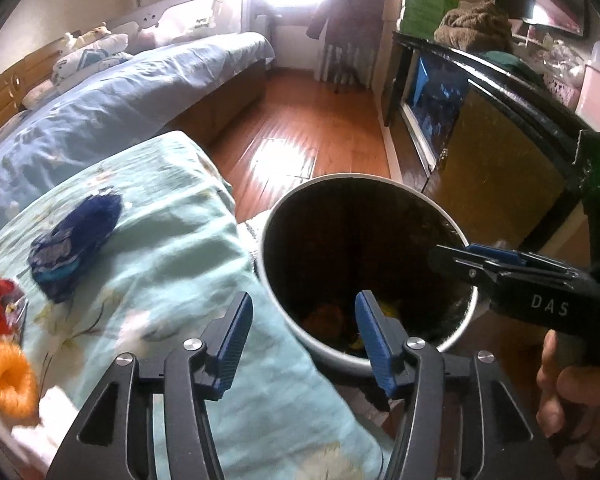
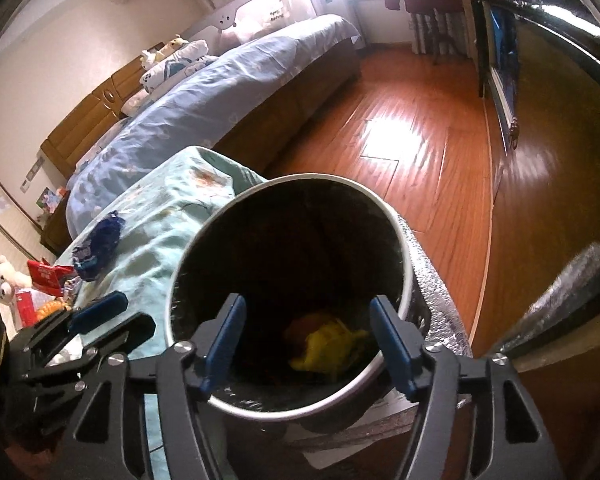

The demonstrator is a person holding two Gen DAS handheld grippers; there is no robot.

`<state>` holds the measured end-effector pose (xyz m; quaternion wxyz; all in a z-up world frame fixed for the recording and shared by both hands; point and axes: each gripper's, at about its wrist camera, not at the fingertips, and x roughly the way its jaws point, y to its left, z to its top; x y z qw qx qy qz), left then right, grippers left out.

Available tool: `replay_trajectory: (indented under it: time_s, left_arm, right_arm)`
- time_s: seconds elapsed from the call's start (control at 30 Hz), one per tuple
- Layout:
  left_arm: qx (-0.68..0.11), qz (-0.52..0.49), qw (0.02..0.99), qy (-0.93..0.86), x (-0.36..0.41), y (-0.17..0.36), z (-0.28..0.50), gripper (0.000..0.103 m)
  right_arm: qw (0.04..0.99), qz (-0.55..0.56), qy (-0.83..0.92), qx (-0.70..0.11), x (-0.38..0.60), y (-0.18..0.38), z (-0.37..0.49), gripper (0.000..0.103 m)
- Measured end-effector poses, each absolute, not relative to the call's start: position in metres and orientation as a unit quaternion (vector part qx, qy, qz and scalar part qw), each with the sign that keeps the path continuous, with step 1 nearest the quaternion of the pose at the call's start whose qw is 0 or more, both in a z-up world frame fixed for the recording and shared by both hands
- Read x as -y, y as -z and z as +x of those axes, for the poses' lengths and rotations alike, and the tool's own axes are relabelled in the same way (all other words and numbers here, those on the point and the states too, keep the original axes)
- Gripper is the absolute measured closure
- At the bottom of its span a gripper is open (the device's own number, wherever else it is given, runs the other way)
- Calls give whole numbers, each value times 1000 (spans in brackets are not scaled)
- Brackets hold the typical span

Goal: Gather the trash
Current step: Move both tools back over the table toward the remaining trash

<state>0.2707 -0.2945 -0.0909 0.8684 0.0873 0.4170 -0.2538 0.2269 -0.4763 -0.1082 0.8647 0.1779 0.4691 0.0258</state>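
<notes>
Both my claws spread apart and empty at the trash bin.

My left claw [image 1: 300, 334] hangs at the near rim of the round bin [image 1: 470, 312], jaws parted, holding nothing. My right claw [image 2: 308, 338] is poised over the bin's [image 2: 406, 280] mouth, jaws also wide and bare. Yellow trash [image 2: 328, 346] and something orange lie at the bottom. On the pale green cloth [image 1: 172, 240] just left of the bin sit a blue wrapper [image 1: 74, 246], a red packet [image 2: 50, 276] and an orange ring [image 1: 8, 380].
</notes>
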Motion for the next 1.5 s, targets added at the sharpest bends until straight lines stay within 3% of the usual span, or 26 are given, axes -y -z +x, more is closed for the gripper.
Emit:
replay_trajectory:
  time_s: [0.07,0.13,0.2,0.37,0.53,1.03,1.5]
  left_arm:
    - [-412,82,872,252,284,88,259,40]
    - [-407,77,876,247,272,86,245,34]
    - [-404,72,880,241,259,84,232,32]
    - [-400,54,887,225,221,79,197,29]
    - [-394,45,896,201,178,72,163,24]
    - [-386,-5,919,84,58,68,83,24]
    - [-383,-40,921,54,42,46,66,24]
  right_arm:
    - [867,174,-27,-466,470,104,223,24]
    - [868,163,-19,-468,460,98,216,7]
    - [871,145,-1,-469,449,92,209,1]
    - [856,145,-20,-496,425,85,198,1]
    - [878,163,-77,-444,396,67,171,1]
    - [853,158,-203,-454,281,78,152,2]
    - [852,126,-222,-457,234,88,166,2]
